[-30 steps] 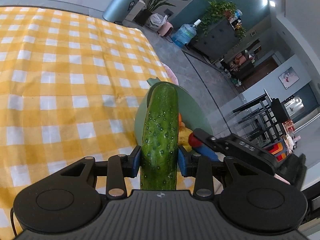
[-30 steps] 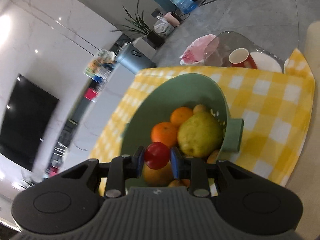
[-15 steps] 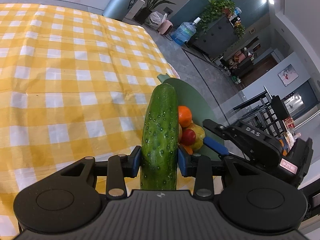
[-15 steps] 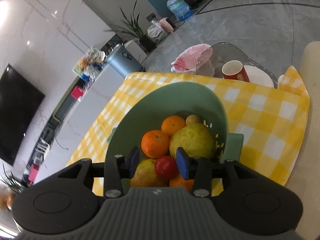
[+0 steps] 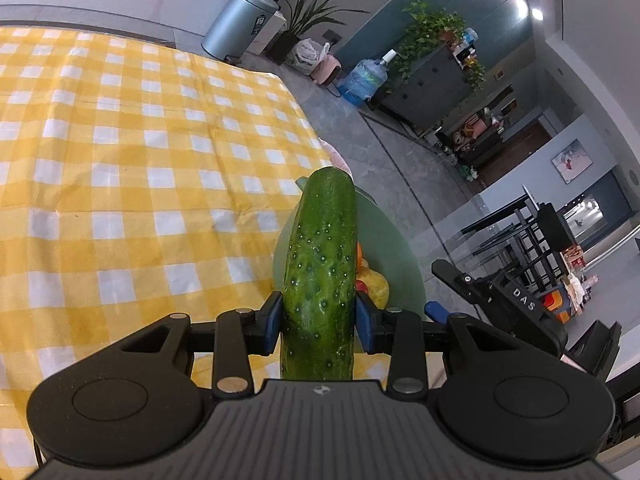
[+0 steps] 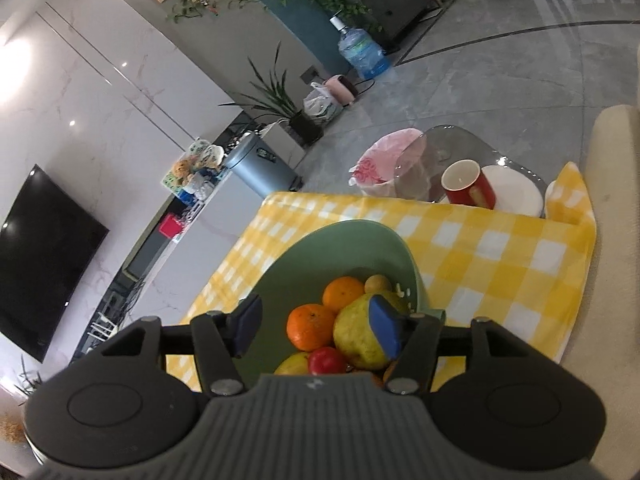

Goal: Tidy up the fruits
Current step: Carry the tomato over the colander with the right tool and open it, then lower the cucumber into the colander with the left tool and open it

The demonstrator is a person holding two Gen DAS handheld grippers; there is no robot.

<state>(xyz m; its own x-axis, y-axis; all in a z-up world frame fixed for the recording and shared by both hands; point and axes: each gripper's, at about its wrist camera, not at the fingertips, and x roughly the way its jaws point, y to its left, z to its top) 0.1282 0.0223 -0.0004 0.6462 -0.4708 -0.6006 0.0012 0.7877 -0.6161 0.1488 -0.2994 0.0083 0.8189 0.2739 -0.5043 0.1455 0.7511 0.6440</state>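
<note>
One word, "DAS", on right gripper (image 5: 520, 304)

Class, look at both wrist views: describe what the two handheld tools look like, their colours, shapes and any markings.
Both match: the left tool and right tool have black ribbed bodies, round side discs, silver screws, jointed black linkages and blue finger pads. White letters "DAS" mark the right tool's side.

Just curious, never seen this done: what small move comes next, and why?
Probably draw the right hand-held gripper back from the bowl: its jaws are opening with nothing between them, and the red fruit lies in the bowl. The left one holds a cucumber.
</note>
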